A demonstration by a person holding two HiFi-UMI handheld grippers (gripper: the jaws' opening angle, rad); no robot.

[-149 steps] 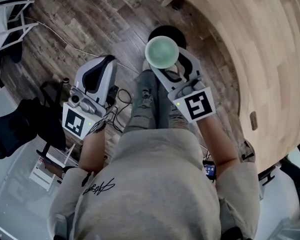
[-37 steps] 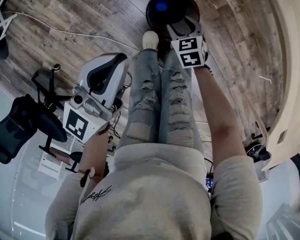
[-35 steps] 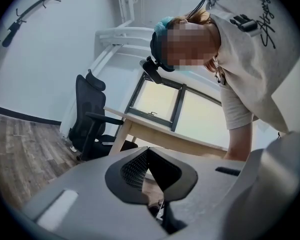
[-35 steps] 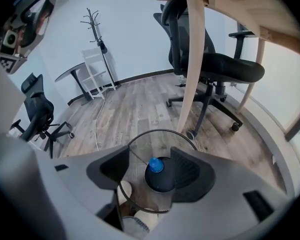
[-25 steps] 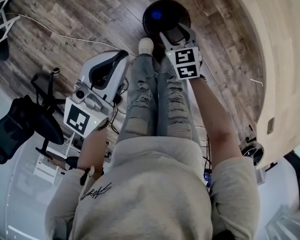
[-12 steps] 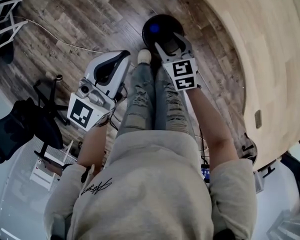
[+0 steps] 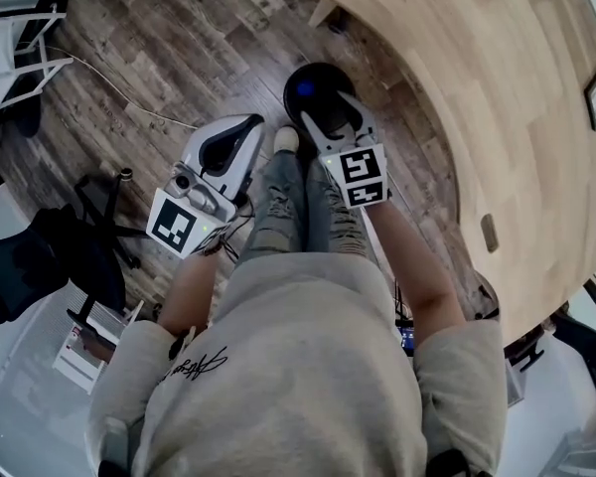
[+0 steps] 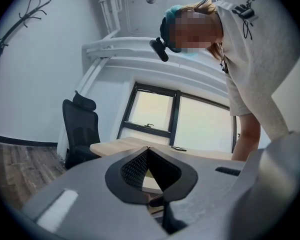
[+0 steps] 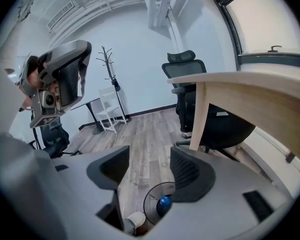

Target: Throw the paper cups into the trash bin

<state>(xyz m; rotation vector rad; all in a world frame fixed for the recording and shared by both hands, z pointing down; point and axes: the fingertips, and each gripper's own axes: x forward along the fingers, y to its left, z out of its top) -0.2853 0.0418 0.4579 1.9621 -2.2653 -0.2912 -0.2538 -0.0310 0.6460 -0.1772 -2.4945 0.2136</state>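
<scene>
Six seconds ago the right gripper (image 9: pixel 150 168) carried a pale paper cup over the floor; that cup has left it, and the two jaws stand wide apart with only wood floor (image 7: pixel 159 38) and the bin showing between them. Compared with half a second back, the left gripper (image 8: pixel 148 150) has drifted in closer to the person's left knee, and the right one hangs a touch nearer the body.

The trash bin (image 7: pixel 296 74) – round, black – sits on the floor just past the person's pale shoe (image 7: pixel 286 139), close to the curved edge of the wooden table (image 7: pixel 497 78). Inside its dark well I can pick out only a blue blob (image 7: pixel 304 89); the cup itself I cannot make out.

The right arm reaches straight down and forward, the gripper poised above the bin's near rim, marker cube facing up. The left arm is bent, its gripper held beside the leg, tips touching – closed on nothing
</scene>
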